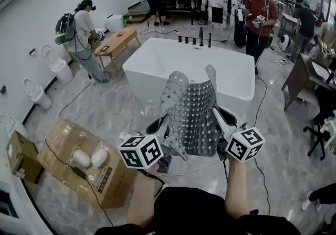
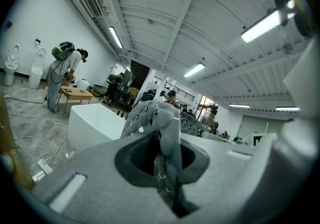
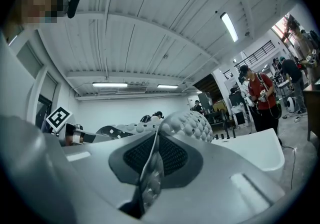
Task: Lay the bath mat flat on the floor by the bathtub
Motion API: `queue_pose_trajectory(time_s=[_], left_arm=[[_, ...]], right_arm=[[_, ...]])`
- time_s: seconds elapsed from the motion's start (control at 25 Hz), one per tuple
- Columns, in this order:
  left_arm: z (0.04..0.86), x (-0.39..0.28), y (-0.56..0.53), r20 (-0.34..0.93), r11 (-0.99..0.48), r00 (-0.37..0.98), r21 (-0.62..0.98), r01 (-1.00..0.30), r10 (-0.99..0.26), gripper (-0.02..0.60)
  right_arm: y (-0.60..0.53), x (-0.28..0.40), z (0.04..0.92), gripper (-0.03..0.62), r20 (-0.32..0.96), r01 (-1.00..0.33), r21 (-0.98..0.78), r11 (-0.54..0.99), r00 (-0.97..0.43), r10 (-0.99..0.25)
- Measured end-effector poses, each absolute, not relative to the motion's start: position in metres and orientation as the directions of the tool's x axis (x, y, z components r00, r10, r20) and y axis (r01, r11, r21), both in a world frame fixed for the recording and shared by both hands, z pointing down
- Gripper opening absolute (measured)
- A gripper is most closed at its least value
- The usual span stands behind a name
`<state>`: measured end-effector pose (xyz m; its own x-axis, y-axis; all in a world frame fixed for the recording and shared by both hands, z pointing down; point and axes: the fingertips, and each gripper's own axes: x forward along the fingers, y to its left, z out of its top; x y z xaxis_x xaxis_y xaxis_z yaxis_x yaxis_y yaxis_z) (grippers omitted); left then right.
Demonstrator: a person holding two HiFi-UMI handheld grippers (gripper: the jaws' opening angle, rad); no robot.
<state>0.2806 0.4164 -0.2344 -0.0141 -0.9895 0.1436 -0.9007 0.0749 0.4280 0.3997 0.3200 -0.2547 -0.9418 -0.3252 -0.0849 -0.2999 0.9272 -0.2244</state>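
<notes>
grey bath mat [image 1: 197, 118] before white bathtub [image 1: 144, 79]; cardboard box [image 1: 63, 137] left

The person wears a black top [image 1: 189, 213]; the forearms are bare. The left hand-held gripper [image 2: 161, 143] and the right hand-held gripper [image 3: 155, 140] are alike. Each has broad jaws of pale grey moulded plastic, with a darker rounded pad [image 3: 172, 155] of fine cross-hatched texture and a lighter rectangular slot [image 3: 247, 188] set into each jaw face. Behind the jaws sits a black housing [image 1: 156, 125]. Each gripper carries a white marker cube [image 1: 140, 151] printed with black square patterns.
</notes>
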Motion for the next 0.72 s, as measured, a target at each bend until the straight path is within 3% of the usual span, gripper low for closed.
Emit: queue_pose_trajectory(time_s=[0.32,0.72], left_arm=[[-0.235,0.263,0.42,0.143,0.114,-0.058,0.426,-0.897,-0.988,0.021],[-0.228,0.27,0.38,0.138,0.072,-0.011,0.451,-0.89,-0.99,0.021]], right_arm=[[0.319,0.394,-0.249,0.025,-0.086,-0.286,-0.226,0.931,-0.946,-0.311],[0.284,0.414,-0.241,0.025,-0.096,-0.328,-0.248,0.912,-0.928,-0.36]])
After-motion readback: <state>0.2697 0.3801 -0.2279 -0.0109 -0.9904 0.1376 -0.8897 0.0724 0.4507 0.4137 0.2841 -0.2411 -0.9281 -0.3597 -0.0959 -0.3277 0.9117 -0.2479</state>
